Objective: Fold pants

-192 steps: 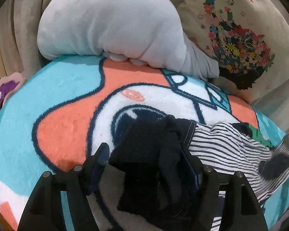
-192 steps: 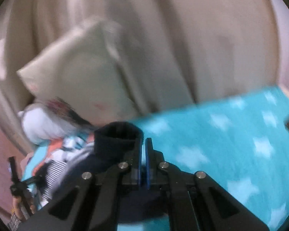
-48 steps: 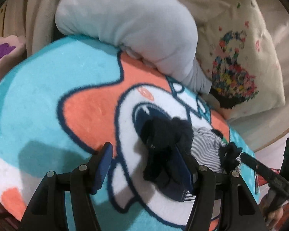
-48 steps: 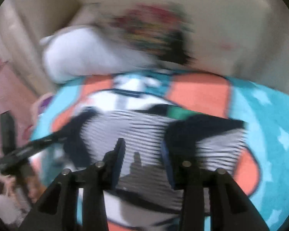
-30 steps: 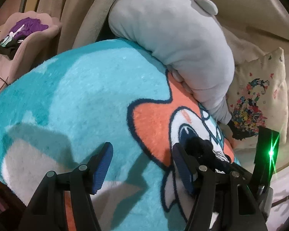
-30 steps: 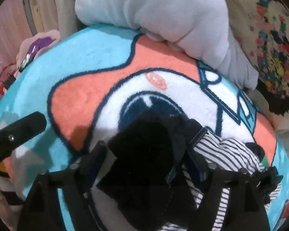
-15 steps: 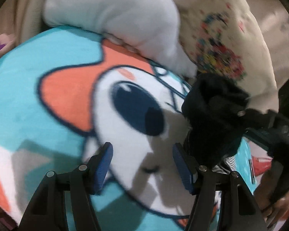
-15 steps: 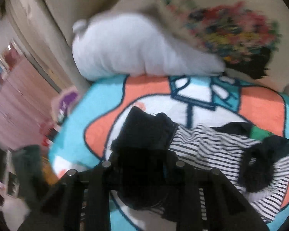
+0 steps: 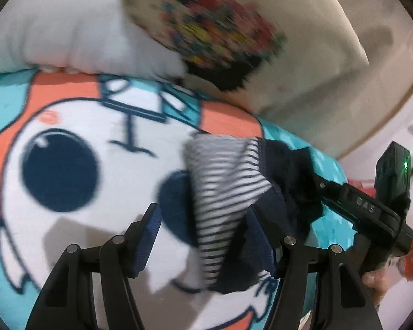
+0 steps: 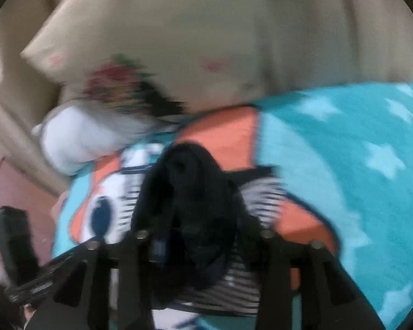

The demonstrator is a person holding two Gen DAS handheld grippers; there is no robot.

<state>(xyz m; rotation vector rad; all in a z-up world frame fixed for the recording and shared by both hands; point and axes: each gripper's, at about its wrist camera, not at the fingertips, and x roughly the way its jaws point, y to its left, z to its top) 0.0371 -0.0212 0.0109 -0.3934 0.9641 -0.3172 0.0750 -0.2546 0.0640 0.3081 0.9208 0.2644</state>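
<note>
The striped pants (image 9: 223, 189), black and white with dark navy cuffs, lie bunched on the cartoon blanket (image 9: 68, 126). My left gripper (image 9: 203, 233) is open, its fingers either side of the striped cloth, which hangs between them without being pinched. The right gripper (image 9: 319, 184) enters from the right in the left wrist view and holds the dark end of the pants. In the right wrist view my right gripper (image 10: 198, 236) is shut on the dark bunched cuff (image 10: 190, 187), lifted above the striped part (image 10: 264, 195). Both views are blurred.
A grey plush toy (image 9: 68, 27) and a beige floral pillow (image 9: 234, 27) lie at the back of the bed. The blanket (image 10: 358, 165) turns turquoise with stars to the right. The left gripper's body (image 10: 13, 244) shows at the lower left in the right wrist view.
The right gripper closed on the dark end of the pants and carried it right across the blanket. The left gripper let go earlier, stays open, and swung toward the striped cloth.
</note>
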